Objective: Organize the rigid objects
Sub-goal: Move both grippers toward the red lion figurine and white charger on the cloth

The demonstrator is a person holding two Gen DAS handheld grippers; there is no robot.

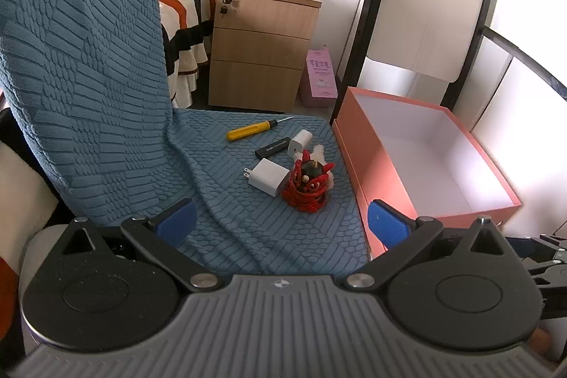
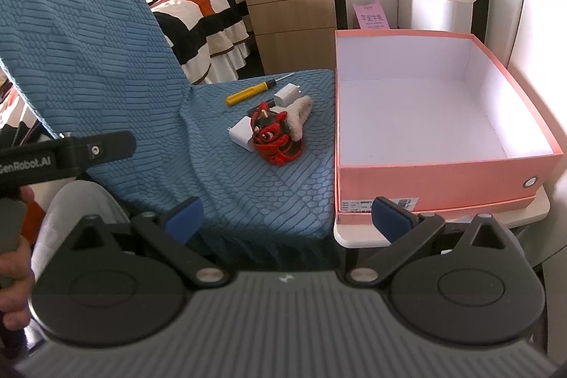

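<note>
Grippers (image 1: 280, 222) (image 2: 287, 218) spread wide; figurine (image 1: 309, 181) beside box (image 1: 368, 165)

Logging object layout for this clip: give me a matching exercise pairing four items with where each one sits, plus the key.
Things:
1. screwdriver
2. red lion figurine
3. pink box
4. larger white charger

Places:
A. on the white chair, empty
B. farthest back on the blue cover
C. touching the figurine's left side
D. nearest the grippers among the small items

Pairs: 1-B, 2-D, 3-A, 4-C
</note>
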